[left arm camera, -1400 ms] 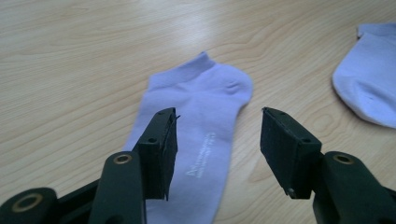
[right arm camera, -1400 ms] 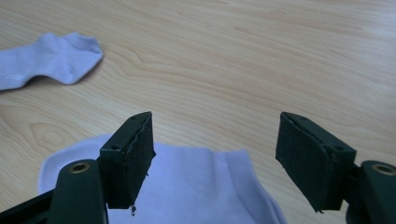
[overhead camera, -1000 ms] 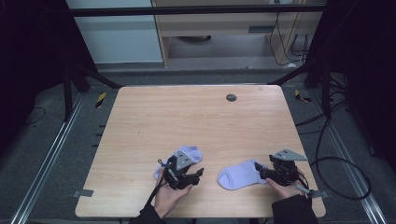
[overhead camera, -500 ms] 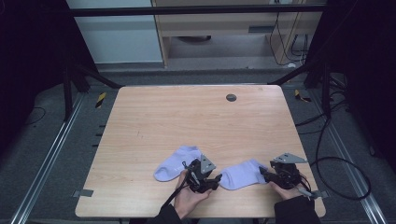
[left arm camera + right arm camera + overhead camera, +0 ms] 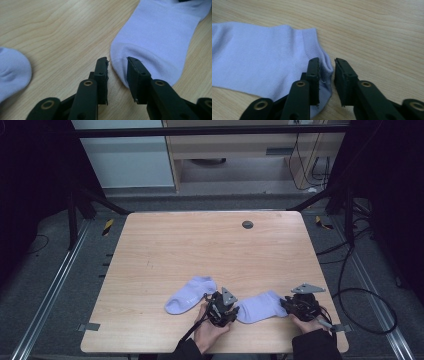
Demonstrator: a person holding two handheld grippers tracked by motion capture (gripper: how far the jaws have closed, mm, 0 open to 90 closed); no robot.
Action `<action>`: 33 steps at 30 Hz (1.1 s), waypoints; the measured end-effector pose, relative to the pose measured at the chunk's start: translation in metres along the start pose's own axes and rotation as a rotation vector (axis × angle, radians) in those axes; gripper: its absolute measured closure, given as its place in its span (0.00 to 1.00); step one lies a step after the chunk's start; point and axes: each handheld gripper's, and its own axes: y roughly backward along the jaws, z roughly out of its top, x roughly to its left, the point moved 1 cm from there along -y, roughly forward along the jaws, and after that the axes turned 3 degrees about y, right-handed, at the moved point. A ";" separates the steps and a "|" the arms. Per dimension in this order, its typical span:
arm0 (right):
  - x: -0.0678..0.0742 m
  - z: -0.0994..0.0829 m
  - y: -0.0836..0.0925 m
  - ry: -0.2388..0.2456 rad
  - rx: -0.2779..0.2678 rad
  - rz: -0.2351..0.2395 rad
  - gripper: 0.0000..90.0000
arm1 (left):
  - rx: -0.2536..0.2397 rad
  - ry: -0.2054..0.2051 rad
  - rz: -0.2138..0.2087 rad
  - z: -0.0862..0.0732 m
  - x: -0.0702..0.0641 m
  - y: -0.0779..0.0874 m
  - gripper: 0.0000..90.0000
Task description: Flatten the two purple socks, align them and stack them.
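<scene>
Two pale lilac socks lie near the table's front edge. The left sock lies free. The right sock is stretched flat between my grippers. My left gripper is open at the sock's toe end, and the toe's rounded edge reaches in between the jaw tips. At the ribbed cuff, my right gripper is open narrowly, with the cuff's corner bulging into the gap.
The wooden table has a small dark round grommet near its far edge. Black frame legs and cables stand on the floor around the table. A cabinet stands behind it.
My left gripper has left the left sock and moved right to the toe of the right sock. The right gripper has stayed at the cuff.
</scene>
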 end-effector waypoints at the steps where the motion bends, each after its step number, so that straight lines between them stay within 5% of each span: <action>1: 0.001 0.000 0.000 0.001 0.001 0.003 0.87 | -0.003 0.000 -0.001 0.000 0.000 0.000 0.81; 7: 0.004 0.003 0.001 0.007 0.011 0.001 0.95 | 0.004 -0.005 -0.004 0.001 -0.004 -0.001 0.95; 13: 0.007 0.008 0.012 -0.004 -0.044 0.027 0.96 | -0.007 0.009 -0.033 0.001 -0.002 0.003 0.98; 25: 0.038 0.024 0.033 0.036 -0.132 0.094 0.96 | -0.044 -0.017 -0.040 0.001 0.023 0.056 0.98; 33: 0.067 0.033 0.029 0.051 -0.145 0.167 0.96 | -0.027 -0.017 -0.024 -0.021 0.047 0.082 0.98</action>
